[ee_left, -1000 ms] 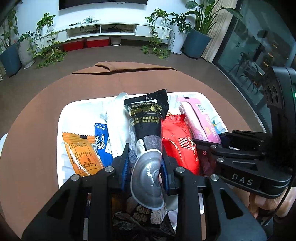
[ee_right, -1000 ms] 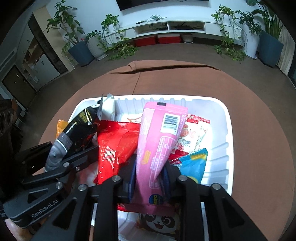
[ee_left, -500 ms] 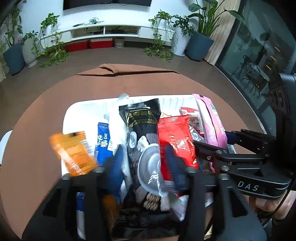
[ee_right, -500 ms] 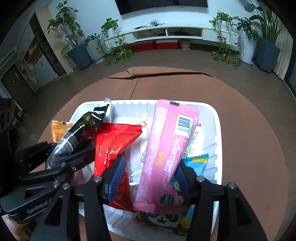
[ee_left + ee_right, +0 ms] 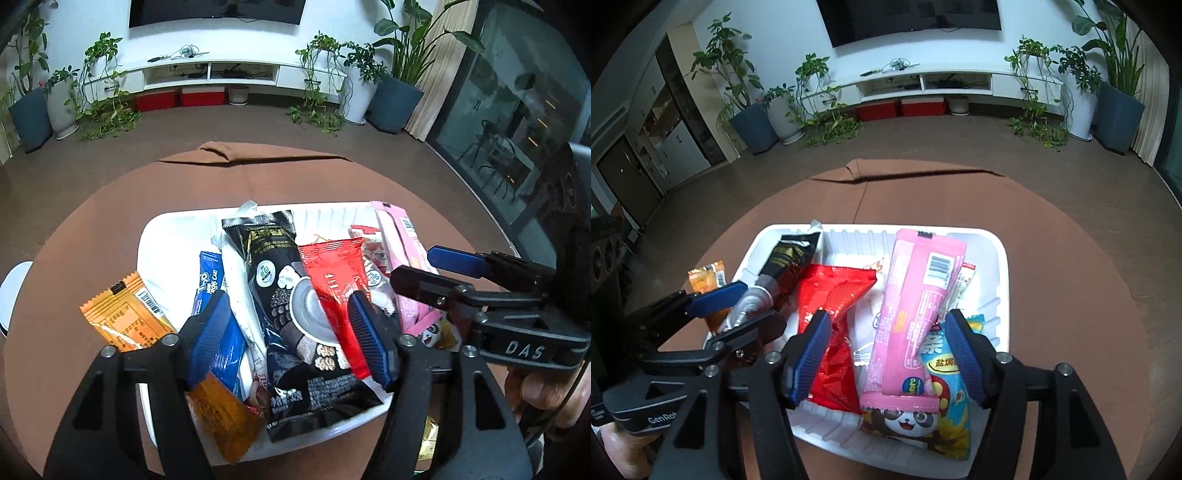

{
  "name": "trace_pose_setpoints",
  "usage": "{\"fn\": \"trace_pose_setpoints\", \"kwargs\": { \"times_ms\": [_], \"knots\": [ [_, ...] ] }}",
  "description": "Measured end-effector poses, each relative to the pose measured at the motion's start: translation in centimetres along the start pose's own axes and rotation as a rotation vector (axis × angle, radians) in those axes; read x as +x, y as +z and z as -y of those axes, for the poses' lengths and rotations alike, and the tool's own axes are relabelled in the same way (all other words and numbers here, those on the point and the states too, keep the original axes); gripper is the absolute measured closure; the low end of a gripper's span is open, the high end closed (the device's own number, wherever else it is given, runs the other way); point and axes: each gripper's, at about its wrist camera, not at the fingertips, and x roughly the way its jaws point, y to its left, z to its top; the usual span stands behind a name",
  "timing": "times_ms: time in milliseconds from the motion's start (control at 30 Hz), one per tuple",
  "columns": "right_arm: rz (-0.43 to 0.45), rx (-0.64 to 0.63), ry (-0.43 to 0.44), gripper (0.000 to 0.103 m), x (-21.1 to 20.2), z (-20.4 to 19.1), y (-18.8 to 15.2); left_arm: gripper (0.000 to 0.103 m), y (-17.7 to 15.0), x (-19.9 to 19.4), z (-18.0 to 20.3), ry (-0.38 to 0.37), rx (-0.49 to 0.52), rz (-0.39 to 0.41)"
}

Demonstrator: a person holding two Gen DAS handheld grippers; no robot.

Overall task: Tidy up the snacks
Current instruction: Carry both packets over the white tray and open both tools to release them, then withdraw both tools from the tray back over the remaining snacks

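Both our claws, left (image 5: 288,336) and right (image 5: 886,354), gape apart over the white tray (image 5: 999,280); black packet (image 5: 295,314) and pink packet (image 5: 916,314) lie loose inside.

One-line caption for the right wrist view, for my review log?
Right tongs open over the white tray, the pink packet and red packet lying free between them.

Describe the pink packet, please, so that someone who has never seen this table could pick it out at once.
On the round brown table sits a white tray heaped with snack packets. The pink packet lies lengthwise right of the red packet, its near end over a panda-printed packet. It is the only pink one, with a barcode near its far end.
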Motion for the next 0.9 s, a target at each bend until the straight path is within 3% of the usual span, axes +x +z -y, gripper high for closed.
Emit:
{"fn": "trace_pose_setpoints", "kwargs": {
  "times_ms": [67,133,200,367,633,800,900],
  "knots": [
    [0.026,0.018,0.009,0.031,-1.0,0.2,0.1,0.024,-0.2,-0.9,0.2,-0.001,-0.002,0.016],
    [0.071,0.039,0.045,0.018,-2.5,0.4,0.0,0.009,-0.5,-2.1,0.4,-0.004,-0.003,0.030],
    [0.132,0.057,0.098,0.000,-4.2,0.6,-0.3,0.000,-0.8,-3.2,0.9,-0.006,0.003,0.042],
    [0.211,0.025,0.168,0.000,-7.6,-0.1,-1.2,0.000,-2.3,-6.3,2.1,0.019,0.043,0.066],
    [0.288,0.034,0.244,0.000,-12.1,-0.4,-4.4,0.000,-5.6,-12.6,5.7,0.083,0.153,0.184],
    [0.296,0.018,0.229,0.000,-14.0,-0.5,-6.6,0.000,-8.0,-14.7,7.1,0.123,0.184,0.170],
    [0.285,-0.007,0.197,0.000,-14.8,-0.9,-8.3,0.000,-10.0,-15.0,7.1,0.108,0.171,0.130]
  ]
}}
